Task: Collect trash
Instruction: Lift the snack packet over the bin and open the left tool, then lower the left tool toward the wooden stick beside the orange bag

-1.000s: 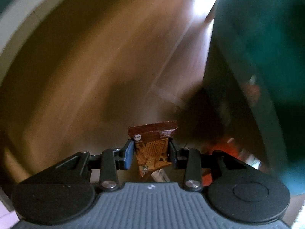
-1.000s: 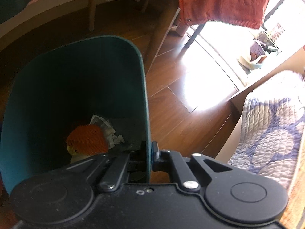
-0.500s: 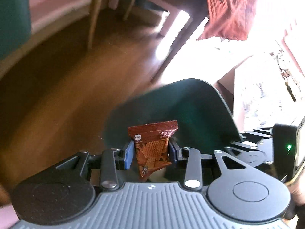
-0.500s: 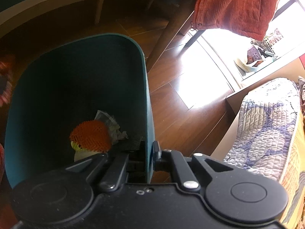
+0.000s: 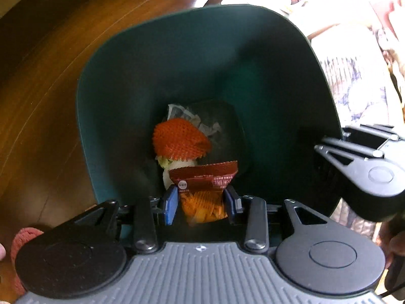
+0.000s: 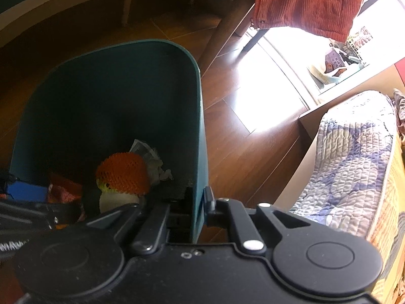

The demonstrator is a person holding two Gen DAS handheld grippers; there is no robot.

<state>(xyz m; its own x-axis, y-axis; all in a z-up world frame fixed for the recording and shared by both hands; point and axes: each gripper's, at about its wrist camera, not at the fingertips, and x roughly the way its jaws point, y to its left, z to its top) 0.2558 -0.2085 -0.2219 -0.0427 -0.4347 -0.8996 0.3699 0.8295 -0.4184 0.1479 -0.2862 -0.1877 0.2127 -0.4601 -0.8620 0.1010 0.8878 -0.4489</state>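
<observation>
My left gripper (image 5: 201, 200) is shut on a brown snack packet (image 5: 203, 181) of orange crisps and holds it above the open mouth of the dark green bin (image 5: 177, 50). Inside the bin lie an orange foam net (image 5: 179, 140), something pale under it and crumpled clear wrapping (image 5: 192, 116). My right gripper (image 6: 198, 202) is shut on the bin's right wall (image 6: 197, 131), one finger inside and one outside. In the left wrist view the right gripper (image 5: 354, 162) shows at the bin's right rim. In the right wrist view the left gripper's blue pad (image 6: 25, 191) and the packet (image 6: 64, 190) appear at the lower left.
The bin stands on a dark wooden floor (image 6: 240, 157). A quilted blue and white cover (image 6: 354, 157) lies on furniture at the right. An orange garment (image 6: 308, 2) hangs over chair or table legs (image 6: 220, 38) behind the bin. Sunlight glares on the floor.
My left gripper swung with the packet from beside the bin to above its opening. The right gripper kept its hold on the bin wall, and the bin hardly moved.
</observation>
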